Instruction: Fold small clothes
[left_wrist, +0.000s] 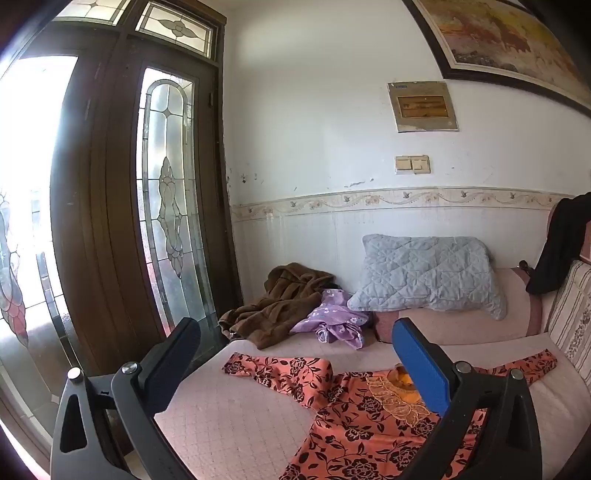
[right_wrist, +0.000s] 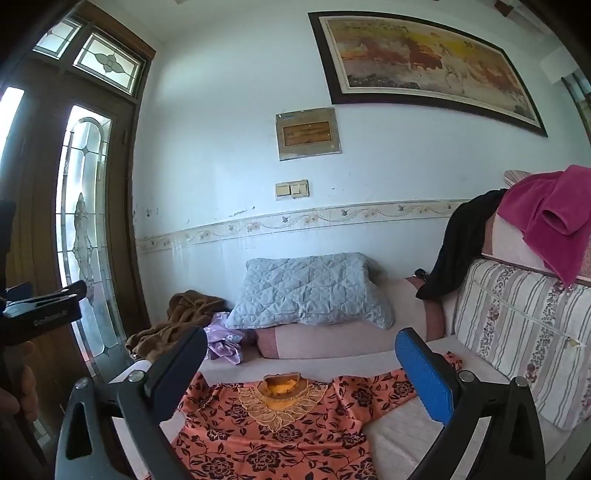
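Orange floral top (right_wrist: 273, 439) lies flat below both grippers (left_wrist: 295, 365) (right_wrist: 303, 369) — jaws spread wide, empty.

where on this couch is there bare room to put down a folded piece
Bare cushion lies left of the orange floral top, below its left sleeve, and right of it toward the striped back cushion. Crowded at the far end: brown garment, purple garment, grey pillow.
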